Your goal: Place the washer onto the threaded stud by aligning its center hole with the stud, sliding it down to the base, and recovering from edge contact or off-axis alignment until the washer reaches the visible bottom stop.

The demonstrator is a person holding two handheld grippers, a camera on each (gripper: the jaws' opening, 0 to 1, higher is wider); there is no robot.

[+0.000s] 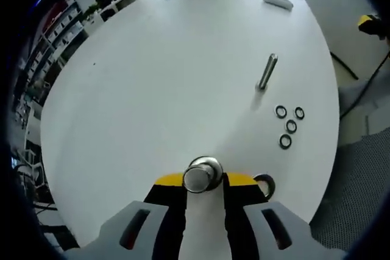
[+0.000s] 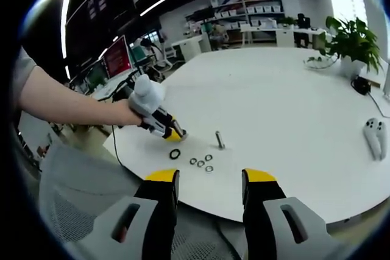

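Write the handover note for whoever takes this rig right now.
Left claw: shut on a round metal piece, low over the table; what it is, I cannot tell.
Right claw: open, empty, held back off the table edge.
Stud: upright, bare.
Four small washers lie beside it; a larger ring lies by the left claw.
Done: no washer on the stud.
Left: pick a washer, align, slide to base.

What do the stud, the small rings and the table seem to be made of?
Stud: probably steel, a grey gleam along its length.
Rings: dark with pale centres, black metal or rubber; too small to tell.
Table: smooth white top with a soft sheen, likely laminate.
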